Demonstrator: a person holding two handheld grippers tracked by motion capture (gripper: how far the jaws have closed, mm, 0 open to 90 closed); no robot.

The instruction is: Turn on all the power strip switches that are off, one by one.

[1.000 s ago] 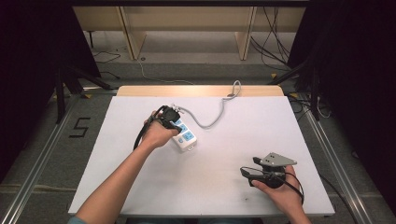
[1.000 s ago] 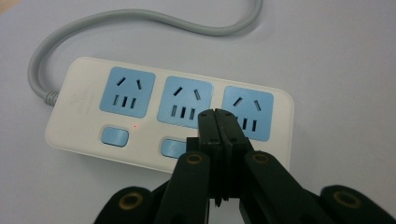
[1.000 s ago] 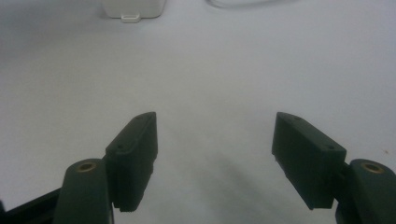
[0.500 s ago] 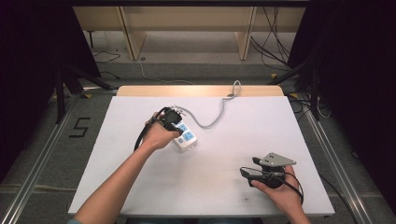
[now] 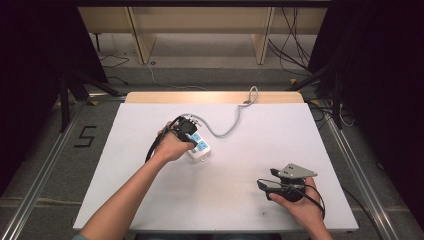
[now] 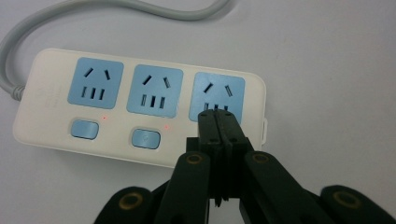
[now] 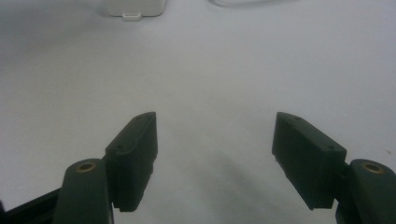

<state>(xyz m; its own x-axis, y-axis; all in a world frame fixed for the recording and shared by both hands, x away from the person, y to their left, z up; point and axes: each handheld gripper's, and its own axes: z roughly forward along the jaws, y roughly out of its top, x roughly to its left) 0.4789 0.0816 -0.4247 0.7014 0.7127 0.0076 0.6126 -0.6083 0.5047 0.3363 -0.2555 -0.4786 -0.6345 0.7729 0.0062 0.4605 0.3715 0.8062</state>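
Observation:
A white power strip (image 6: 140,107) with three blue sockets lies left of the table's middle (image 5: 201,148). Two blue switches show on it, each with a small red light beside it. My left gripper (image 6: 218,117) is shut, and its tips rest on the strip just below the third socket, the one farthest from the cord. In the high view a hand holds this gripper (image 5: 191,139) over the strip's left side. My right gripper (image 7: 215,140) is open with nothing between its jaws, low over bare table near the front right (image 5: 262,186). The strip's end (image 7: 135,9) lies far ahead of it.
The strip's grey cord (image 5: 235,122) curves off to the table's back edge (image 5: 215,97). The table top is a white sheet (image 5: 280,145). Metal rails run along the floor on both sides, and more cables lie behind the table.

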